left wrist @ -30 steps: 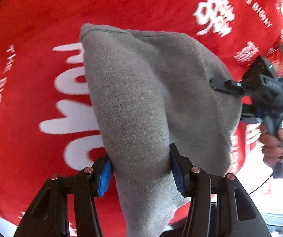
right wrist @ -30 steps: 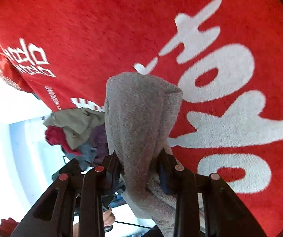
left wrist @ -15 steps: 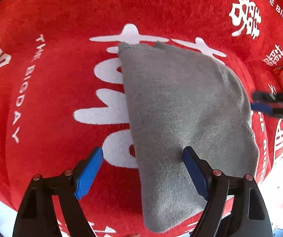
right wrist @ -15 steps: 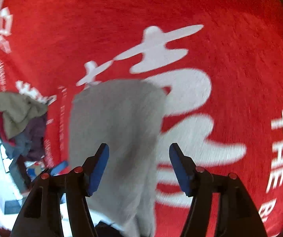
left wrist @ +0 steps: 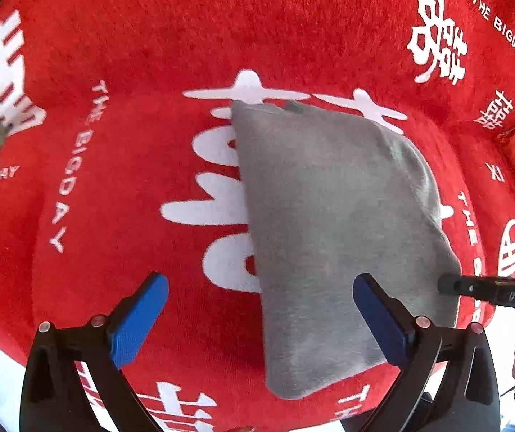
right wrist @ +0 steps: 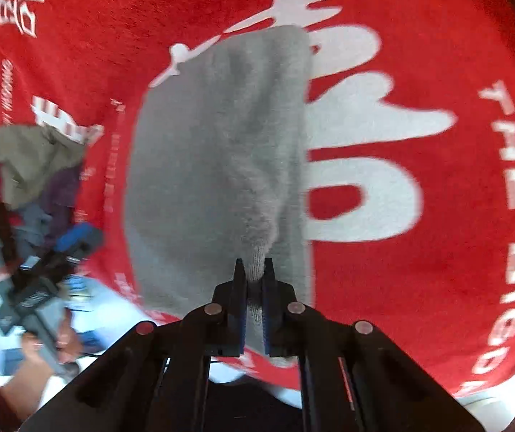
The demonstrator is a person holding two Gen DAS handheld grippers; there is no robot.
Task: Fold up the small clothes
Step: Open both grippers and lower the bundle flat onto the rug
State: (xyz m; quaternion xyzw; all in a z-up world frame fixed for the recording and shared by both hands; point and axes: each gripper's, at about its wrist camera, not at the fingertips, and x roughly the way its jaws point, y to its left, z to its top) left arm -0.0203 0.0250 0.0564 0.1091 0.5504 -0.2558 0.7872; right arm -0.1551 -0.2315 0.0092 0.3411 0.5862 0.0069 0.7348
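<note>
A second ago both grippers were clamped on the grey garment and holding it up; now it lies flat on the cloth, the left gripper (left wrist: 261, 318) has let go, and the right gripper (right wrist: 254, 270) has bitten onto a new spot. Nearest to the onlooker, the left gripper's blue pads (left wrist: 138, 318) are spreading to their widest, with the garment's lower left corner between them in the view but neither pad pressing on it. The right gripper is closed on a pinch of the grey garment (left wrist: 329, 234) at its near edge, the knit bunching up between the jaws. The garment looks soft, thick and fleecy, laid out as a rough, rounded wedge that narrows toward its far end, where a small dark tab shows at the edge. It rests near the middle of the red tablecloth (left wrist: 149, 36), over the large white characters printed there. The step in hand appears to be the next fold: the right gripper would need to lift its pinched edge and carry it across the piece, while the freed left gripper finds a matching hold or pins the cloth. Farther off, in the right wrist view, a heap of unfolded clothes (right wrist: 27, 165) waits at the table's edge.
</note>
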